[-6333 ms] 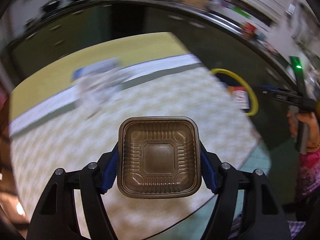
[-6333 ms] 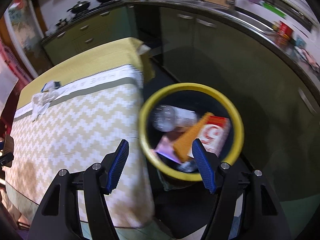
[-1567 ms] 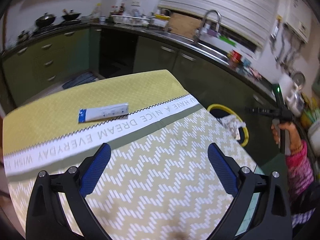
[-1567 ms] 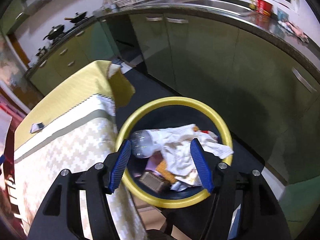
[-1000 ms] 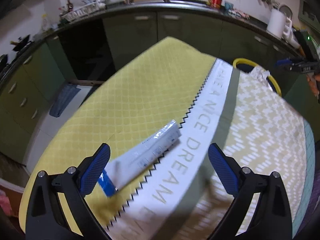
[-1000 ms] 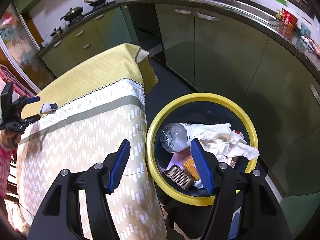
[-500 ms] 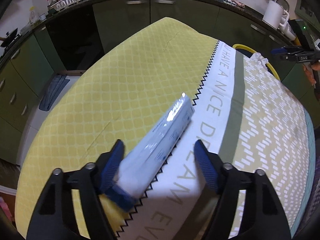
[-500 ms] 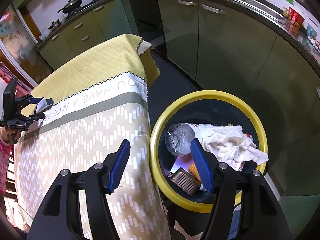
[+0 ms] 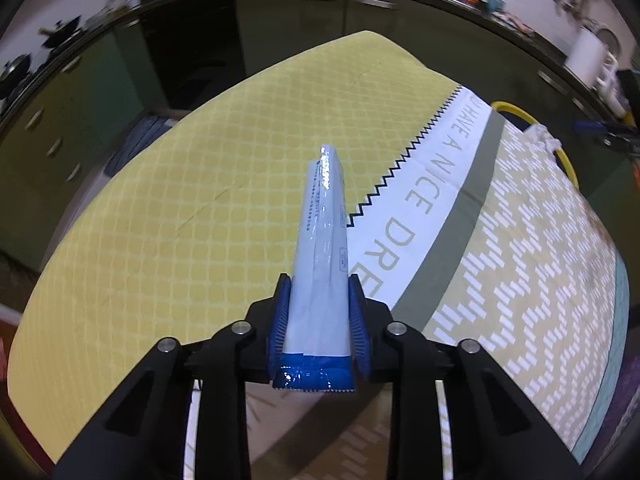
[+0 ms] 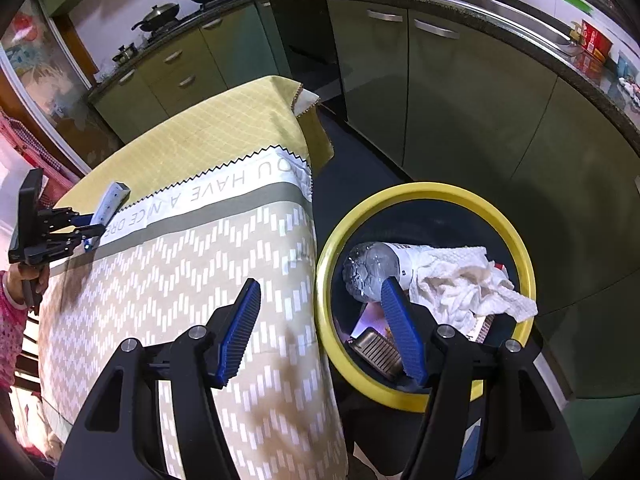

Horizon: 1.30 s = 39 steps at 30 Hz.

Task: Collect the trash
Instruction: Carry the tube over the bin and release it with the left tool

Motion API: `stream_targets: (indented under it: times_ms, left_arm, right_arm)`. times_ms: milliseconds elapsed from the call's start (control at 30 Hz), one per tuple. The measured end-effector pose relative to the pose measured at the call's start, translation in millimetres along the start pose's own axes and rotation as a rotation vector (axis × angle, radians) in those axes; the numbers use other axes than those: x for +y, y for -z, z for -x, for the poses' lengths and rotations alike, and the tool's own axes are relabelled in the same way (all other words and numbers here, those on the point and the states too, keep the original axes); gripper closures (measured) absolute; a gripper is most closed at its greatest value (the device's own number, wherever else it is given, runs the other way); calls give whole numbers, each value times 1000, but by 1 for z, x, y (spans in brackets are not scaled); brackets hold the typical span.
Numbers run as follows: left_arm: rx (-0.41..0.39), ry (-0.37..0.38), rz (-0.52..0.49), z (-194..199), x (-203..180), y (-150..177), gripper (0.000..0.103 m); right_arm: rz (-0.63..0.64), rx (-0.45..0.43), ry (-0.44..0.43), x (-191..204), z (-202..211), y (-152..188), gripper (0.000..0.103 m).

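Note:
My left gripper (image 9: 319, 322) is shut on a long pale blue-and-white tube wrapper (image 9: 323, 240) with a dark blue crimped end, held above the yellow tablecloth (image 9: 192, 216). In the right wrist view the left gripper (image 10: 86, 232) with the wrapper (image 10: 109, 202) shows at the table's far left. My right gripper (image 10: 320, 328) is open and empty, over the gap between the table edge and the yellow-rimmed black trash bin (image 10: 520, 248). The bin holds a clear plastic bottle (image 10: 370, 270), a crumpled white paper towel (image 10: 464, 280) and a brown tray (image 10: 376, 350).
The table wears a cloth with a white lettered band (image 10: 224, 196) and a zigzag pattern (image 10: 200, 300). Green kitchen cabinets (image 10: 460, 92) curve behind the bin. The bin's rim (image 9: 516, 110) shows past the table's right edge in the left wrist view.
My left gripper has closed on the tube wrapper and lifted it off the cloth; before, its fingers were open around it. My right gripper has stayed open near the bin.

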<state>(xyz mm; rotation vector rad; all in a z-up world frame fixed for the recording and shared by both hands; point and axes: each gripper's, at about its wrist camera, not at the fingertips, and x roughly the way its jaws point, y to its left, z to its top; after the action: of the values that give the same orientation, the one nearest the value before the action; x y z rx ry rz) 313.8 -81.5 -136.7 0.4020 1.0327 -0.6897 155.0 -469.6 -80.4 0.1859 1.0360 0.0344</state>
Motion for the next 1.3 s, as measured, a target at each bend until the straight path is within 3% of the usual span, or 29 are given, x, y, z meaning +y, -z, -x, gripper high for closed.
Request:
stream_targets:
  times_ms: [233, 367, 533, 700, 967, 1167, 1300]
  left_arm:
    - [-21, -78, 35, 15, -32, 9, 82]
    - [-82, -153, 37, 42, -72, 12, 82]
    - [-137, -182, 24, 63, -126, 6, 82]
    - [-157, -149, -30, 68, -190, -10, 82]
    - [-145, 11, -77, 55, -279, -60, 81]
    - [-72, 140, -116, 13, -346, -109, 81]
    - [2, 174, -90, -27, -371, -134, 81]
  right_arm:
    - [13, -28, -30, -6, 22, 19, 41]
    - [18, -43, -43, -10, 32, 29, 41]
    - [16, -67, -62, -20, 42, 40, 41]
    - [6, -89, -65, -37, 58, 54, 41]
    - [-54, -123, -22, -87, 84, 84, 41]
    - [-118, -147, 4, -125, 101, 106, 41]
    - [-149, -158, 12, -140, 110, 118, 41]
